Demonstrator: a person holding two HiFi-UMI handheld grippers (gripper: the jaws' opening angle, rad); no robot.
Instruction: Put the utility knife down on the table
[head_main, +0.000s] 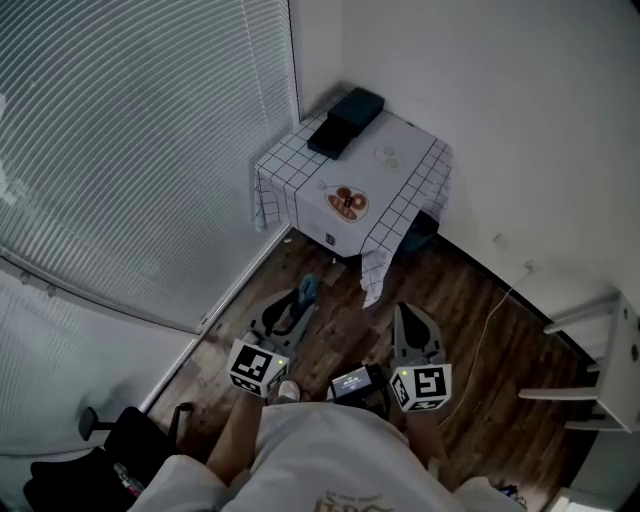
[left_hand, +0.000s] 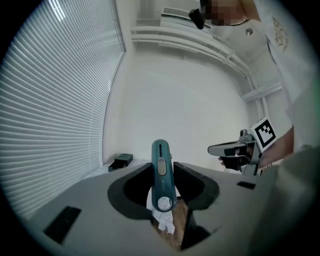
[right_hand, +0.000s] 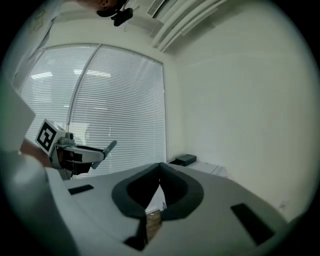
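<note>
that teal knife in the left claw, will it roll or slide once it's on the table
The teal plastic utility knife looks stiff and flat-sided, so it likely lies still rather than rolls. Its smooth casing may slip a little on the checked tablecloth.

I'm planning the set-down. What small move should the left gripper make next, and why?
Probably carry the left gripper forward toward the table before any release. Its jaws are clamped on the utility knife, and the head view shows the table off in the corner with bare floor under the gripper.
</note>
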